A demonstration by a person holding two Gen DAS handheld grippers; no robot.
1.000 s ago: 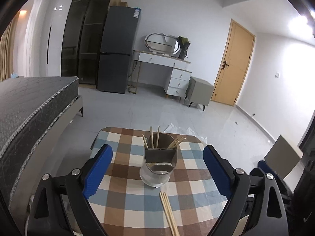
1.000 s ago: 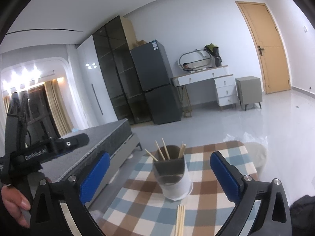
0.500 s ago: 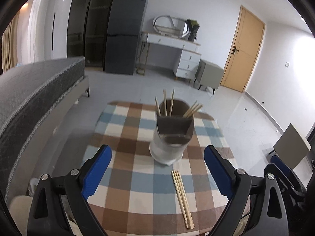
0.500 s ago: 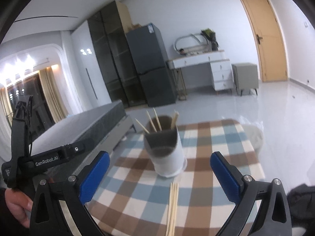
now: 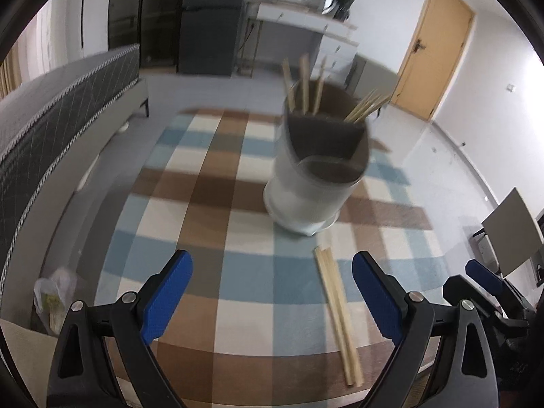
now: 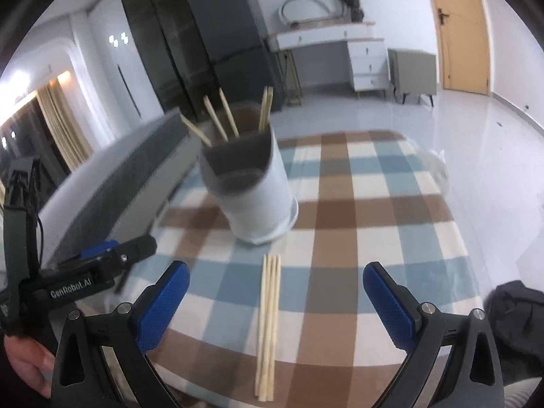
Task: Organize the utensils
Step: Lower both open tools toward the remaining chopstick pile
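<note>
Loose chopsticks (image 6: 268, 323), lower centre: right gripper (image 6: 275, 302), fingers wide and empty, best straddles them squarely; left gripper (image 5: 270, 297) equally wide.

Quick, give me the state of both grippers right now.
Left gripper: open, holding nothing.
Right gripper: open, holding nothing; the chopsticks lie on the table between its fingers, untouched.

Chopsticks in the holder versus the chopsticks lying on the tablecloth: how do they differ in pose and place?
The chopsticks in the holder stand leaning, splayed apart, their lower ends hidden inside the white holder. The loose chopsticks lie flat on the checked tablecloth, side by side as a tight bundle, fully visible, in front of the holder. Both sets are pale wooden sticks.
</note>
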